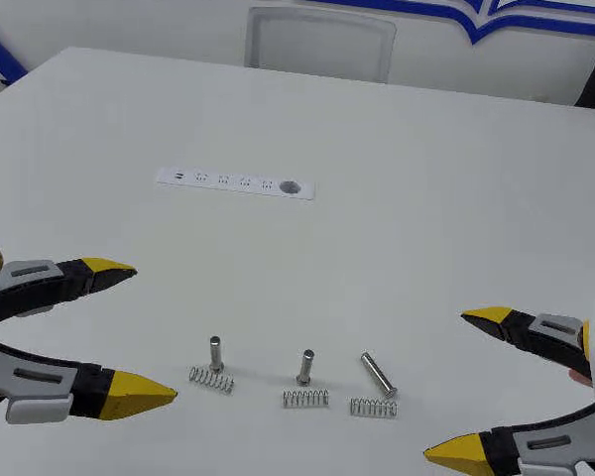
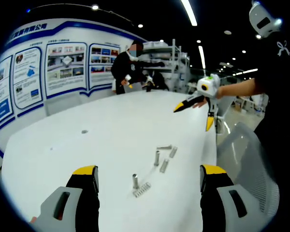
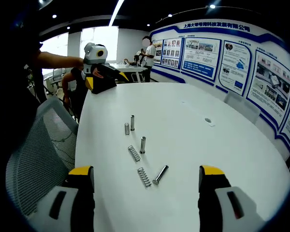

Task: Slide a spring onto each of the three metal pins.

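White surface (image 1: 426, 228) carrying a white power strip (image 1: 235, 182) farther back. Nearer: left pin (image 1: 216, 352) and middle pin (image 1: 305, 365) stand upright, right pin (image 1: 378, 375) lies on its side. The left spring (image 1: 211, 378), middle spring (image 1: 305, 398) and right spring (image 1: 373, 407) lie flat, one just beside each pin.

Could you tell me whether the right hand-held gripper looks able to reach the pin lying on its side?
Probably yes. The right hand-held gripper is open and the table between it and the lying pin is bare; only a spring lies close beside the pin.
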A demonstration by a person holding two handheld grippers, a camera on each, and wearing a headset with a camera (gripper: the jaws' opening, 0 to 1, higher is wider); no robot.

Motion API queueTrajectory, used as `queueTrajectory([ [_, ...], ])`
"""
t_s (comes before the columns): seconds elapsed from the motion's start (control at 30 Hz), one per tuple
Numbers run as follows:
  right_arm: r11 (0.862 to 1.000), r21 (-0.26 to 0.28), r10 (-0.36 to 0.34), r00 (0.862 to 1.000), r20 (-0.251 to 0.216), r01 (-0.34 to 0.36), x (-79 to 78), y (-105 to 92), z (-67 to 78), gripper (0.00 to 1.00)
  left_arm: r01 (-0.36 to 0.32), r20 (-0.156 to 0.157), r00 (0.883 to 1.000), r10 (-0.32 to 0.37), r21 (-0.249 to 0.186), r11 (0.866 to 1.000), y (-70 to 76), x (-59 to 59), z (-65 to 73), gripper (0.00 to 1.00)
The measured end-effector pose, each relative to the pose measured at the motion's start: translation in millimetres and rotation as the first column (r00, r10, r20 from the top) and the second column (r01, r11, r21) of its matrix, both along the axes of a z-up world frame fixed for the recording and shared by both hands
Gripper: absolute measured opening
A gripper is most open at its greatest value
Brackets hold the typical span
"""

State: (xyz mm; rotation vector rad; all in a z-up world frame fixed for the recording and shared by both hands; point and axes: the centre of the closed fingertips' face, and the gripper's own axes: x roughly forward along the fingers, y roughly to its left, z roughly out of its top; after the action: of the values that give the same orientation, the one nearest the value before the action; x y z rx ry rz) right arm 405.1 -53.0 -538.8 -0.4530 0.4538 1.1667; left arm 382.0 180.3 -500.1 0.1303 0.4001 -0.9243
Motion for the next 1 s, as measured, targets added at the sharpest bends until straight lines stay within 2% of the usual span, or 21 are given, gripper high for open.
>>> queueTrajectory([
  [0.1,1.0,-0.007,-0.005,1.0,-0.003,0.005,2.2,0.4,-2.1,0.89,0.01,-0.002,1.0,-0.01,0.006,1.0,0.4,-1.0,-3.1,0.88],
  [0.23,1.0,-0.007,-0.011,1.0,-0.009,0.011,5.3,2.6,-4.0,0.88,0.01,-0.021,1.0,-0.01,0.013,1.0,3.6,-1.0,-12.0,0.87],
  [0.47,1.0,-0.018,-0.012,1.0,-0.026,0.012,10.6,6.3,-10.1,0.87,0.002,-0.024,1.0,-0.002,-0.009,1.0,5.8,2.7,-17.3,0.86],
  [0.77,1.0,-0.022,-0.018,0.999,-0.033,0.018,19.2,10.8,-17.7,0.84,-0.007,-0.042,0.999,0.006,-0.015,1.0,6.3,5.0,-25.8,0.87],
  [0.9,1.0,0.0,-0.022,0.998,-0.056,0.022,20.8,15.9,-20.7,0.81,-0.006,-0.041,0.999,0.005,-0.01,1.0,3.6,7.4,-28.0,0.87],
  [1.0,1.0,-0.005,-0.025,0.997,-0.075,0.024,24.3,19.3,-27.1,0.79,-0.006,-0.047,0.999,0.005,-0.012,1.0,0.5,10.4,-30.6,0.87],
])
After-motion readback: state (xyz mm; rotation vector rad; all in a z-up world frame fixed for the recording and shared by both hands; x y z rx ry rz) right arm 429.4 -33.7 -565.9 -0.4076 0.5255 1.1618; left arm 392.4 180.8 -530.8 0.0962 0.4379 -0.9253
